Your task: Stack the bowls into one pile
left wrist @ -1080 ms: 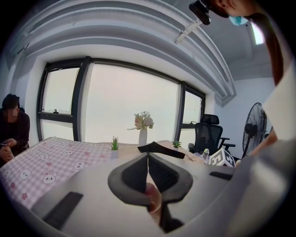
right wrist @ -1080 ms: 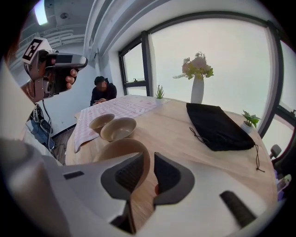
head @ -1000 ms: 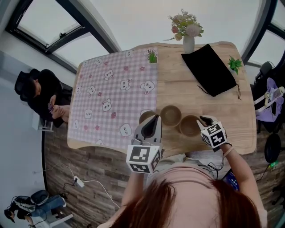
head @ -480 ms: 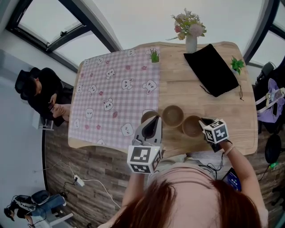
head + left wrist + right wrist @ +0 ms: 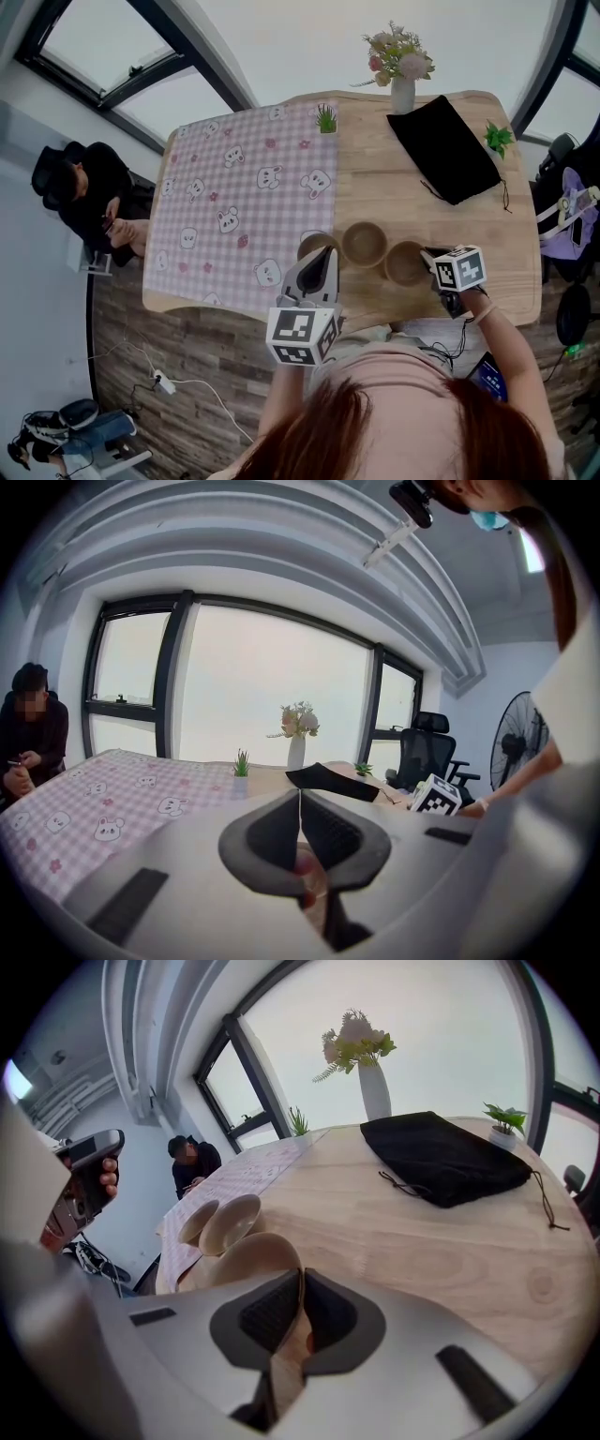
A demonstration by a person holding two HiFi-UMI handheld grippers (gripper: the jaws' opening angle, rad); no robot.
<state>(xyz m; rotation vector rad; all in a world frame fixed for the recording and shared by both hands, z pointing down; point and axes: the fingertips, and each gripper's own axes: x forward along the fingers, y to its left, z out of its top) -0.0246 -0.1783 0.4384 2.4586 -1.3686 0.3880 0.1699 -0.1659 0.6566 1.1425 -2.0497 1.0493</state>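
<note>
Three wooden bowls stand in a row near the table's front edge: the left bowl, half hidden behind my left gripper, the middle bowl and the right bowl. My right gripper is at the right bowl's right side. In the right gripper view its jaws are shut on the rim of that bowl, with the middle bowl and left bowl beyond. The left gripper is shut on nothing and held above the table, with no bowl in its view.
A pink checked cloth covers the table's left half. A black pouch, a flower vase and two small plants stand at the back. A person sits at the left end. The front table edge is close.
My right gripper has turned and shifted slightly right at the right bowl's rim. The left gripper has stayed almost in place over the left bowl.
</note>
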